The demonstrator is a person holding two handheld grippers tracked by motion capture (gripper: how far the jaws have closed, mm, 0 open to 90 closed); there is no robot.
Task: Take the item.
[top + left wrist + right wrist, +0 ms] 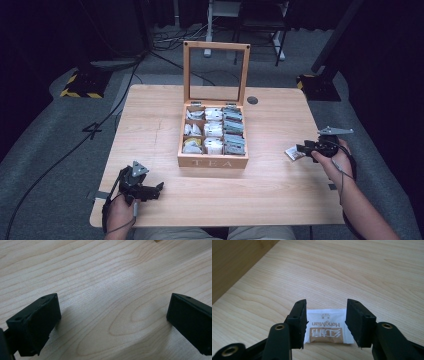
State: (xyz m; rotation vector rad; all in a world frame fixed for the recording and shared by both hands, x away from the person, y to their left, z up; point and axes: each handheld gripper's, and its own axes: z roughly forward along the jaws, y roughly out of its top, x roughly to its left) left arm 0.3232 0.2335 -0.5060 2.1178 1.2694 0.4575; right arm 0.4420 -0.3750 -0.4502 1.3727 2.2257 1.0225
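Looks like one sachet (327, 326) is out of the tea box (212, 161) and flat on the table (270, 195), right gripper (326, 317) jaws spread around it, left gripper (113, 315) wide open and idle, plenty left inside.

The high view looks forward and down over the whole table (150, 130). The left gripper view skims bare wood close up at the near left. The right gripper view, equally close, faces the right tabletop, shared with the high view.
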